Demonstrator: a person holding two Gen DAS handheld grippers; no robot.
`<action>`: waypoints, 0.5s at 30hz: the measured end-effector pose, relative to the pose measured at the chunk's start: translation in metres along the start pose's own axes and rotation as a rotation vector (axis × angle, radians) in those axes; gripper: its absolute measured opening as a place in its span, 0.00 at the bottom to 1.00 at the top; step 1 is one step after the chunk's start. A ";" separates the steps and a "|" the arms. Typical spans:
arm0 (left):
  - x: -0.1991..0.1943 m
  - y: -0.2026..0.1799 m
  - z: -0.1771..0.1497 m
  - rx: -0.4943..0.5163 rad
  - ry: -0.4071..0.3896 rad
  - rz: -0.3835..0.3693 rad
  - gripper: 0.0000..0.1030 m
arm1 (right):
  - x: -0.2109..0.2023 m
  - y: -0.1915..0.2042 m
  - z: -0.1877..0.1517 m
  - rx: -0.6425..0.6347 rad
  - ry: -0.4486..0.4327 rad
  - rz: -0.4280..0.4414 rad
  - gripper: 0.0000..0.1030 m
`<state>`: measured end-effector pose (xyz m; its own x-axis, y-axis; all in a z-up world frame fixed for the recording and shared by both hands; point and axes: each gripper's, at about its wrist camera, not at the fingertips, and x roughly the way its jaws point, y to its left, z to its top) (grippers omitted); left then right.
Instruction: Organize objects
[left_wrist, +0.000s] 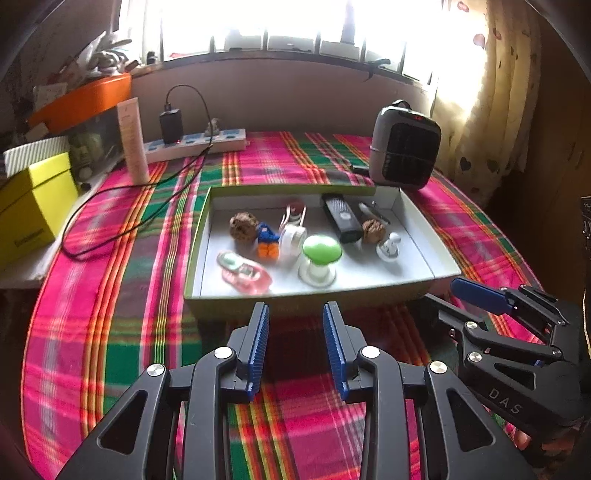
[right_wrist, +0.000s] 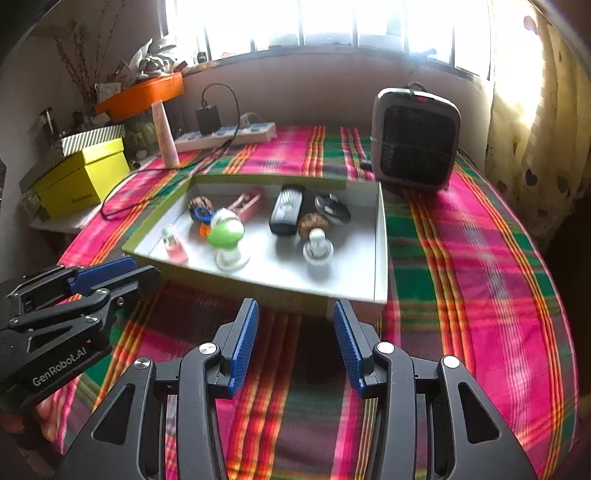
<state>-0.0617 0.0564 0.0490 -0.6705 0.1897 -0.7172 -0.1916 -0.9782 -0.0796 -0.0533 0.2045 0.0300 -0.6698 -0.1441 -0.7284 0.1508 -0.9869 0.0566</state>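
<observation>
A shallow white tray (left_wrist: 424, 236) (right_wrist: 381, 240) lies on the plaid cloth and holds several small things. Among them are a green mushroom-shaped piece (left_wrist: 320, 254) (right_wrist: 226, 233), a pink clear bottle (left_wrist: 245, 273) (right_wrist: 173, 245), a blue and orange toy figure (left_wrist: 267, 238), a white tape roll (left_wrist: 292, 238), two walnuts (left_wrist: 243, 226), a black remote (left_wrist: 341, 218) (right_wrist: 286, 210) and a small white piece (left_wrist: 388, 246) (right_wrist: 317, 246). My left gripper (left_wrist: 295, 308) (right_wrist: 144, 267) hovers open and empty just short of the tray's near wall. My right gripper (right_wrist: 295, 304) (left_wrist: 443, 291) stands open and empty beside it, by the tray's near right corner.
A grey fan heater (left_wrist: 404, 147) (right_wrist: 415, 140) stands behind the tray's right corner. A power strip (left_wrist: 195, 142) with a black charger and a trailing cable (left_wrist: 110, 206) lies at the back left, beside a cream tube (left_wrist: 133, 140) and a yellow box (left_wrist: 33, 206). A curtain hangs on the right.
</observation>
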 end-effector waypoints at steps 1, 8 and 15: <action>0.000 -0.001 -0.003 0.002 0.004 0.003 0.30 | 0.001 0.001 -0.003 0.001 0.010 -0.004 0.43; 0.003 -0.006 -0.033 -0.006 0.061 0.025 0.33 | 0.002 0.005 -0.024 -0.005 0.061 -0.034 0.43; 0.003 -0.004 -0.050 -0.030 0.090 0.052 0.39 | 0.001 0.006 -0.037 -0.018 0.086 -0.059 0.46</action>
<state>-0.0266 0.0570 0.0124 -0.6118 0.1316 -0.7800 -0.1361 -0.9889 -0.0601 -0.0259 0.2008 0.0042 -0.6134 -0.0780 -0.7859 0.1259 -0.9920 0.0002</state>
